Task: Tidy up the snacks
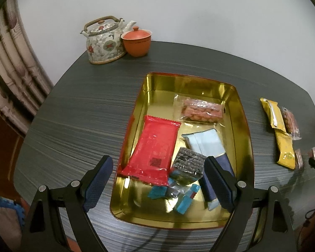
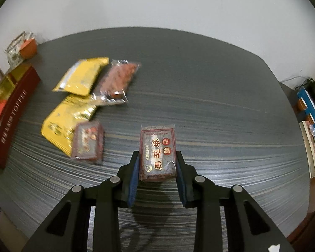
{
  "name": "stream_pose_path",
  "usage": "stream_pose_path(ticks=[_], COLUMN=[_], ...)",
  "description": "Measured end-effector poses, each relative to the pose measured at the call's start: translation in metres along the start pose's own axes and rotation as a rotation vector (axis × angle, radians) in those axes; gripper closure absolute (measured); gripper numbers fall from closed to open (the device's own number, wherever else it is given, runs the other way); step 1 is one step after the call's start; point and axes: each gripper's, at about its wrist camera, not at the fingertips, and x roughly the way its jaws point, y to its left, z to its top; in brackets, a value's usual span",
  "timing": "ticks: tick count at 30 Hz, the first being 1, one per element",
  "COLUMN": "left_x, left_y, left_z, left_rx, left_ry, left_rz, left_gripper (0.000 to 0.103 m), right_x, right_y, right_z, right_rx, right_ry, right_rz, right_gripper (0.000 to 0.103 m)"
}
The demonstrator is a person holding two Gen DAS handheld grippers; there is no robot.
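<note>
I read "TOFFEE" on the dark red tin [image 2: 9, 113] side. Right of it, the sesame packet [image 2: 158, 153] wrapper reads "黑芝麻".

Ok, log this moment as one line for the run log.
left gripper: open over tin | right gripper: shut on sesame bar | yellow packets on table

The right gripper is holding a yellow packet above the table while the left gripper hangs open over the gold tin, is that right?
Not quite. The right wrist view shows the right gripper shut on a dark red sesame candy packet, not a yellow one; the yellow packets lie on the table. The left gripper does hang open over the gold tin.
</note>
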Motion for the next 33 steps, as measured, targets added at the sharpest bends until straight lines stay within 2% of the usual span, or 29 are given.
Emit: stream_pose_path(ticks=[7,22,27,33], left_x=[-0.001,-0.014,-0.020,-0.021], left_y=[0.007,0.045,0.064,0.087], left_z=[0.002,0.003,-0.007,-0.021], left_rx=[-0.023,-0.093,-0.125,-0.171], left_ry=[0.000,-0.022,-0.023,0.005], left_rz=[0.012,0.110,0.147,0.165], left_gripper=[0.014,0.014,0.015,0.015], right_x=[-0.027,-0.061,-0.062,-0.055], right_y=[0.034,0.204,0.251,0.279], right_z=[0.017,0.039,0.036,0.029], right_rx=[-0.057,-0.320,-0.396,-0.439], right_ry=[-0.057,-0.102,-0.103,-0.080], right_rz=[0.061,0.326,0.357,0.372], right_gripper=[0.074,0.074,0.074,0.074])
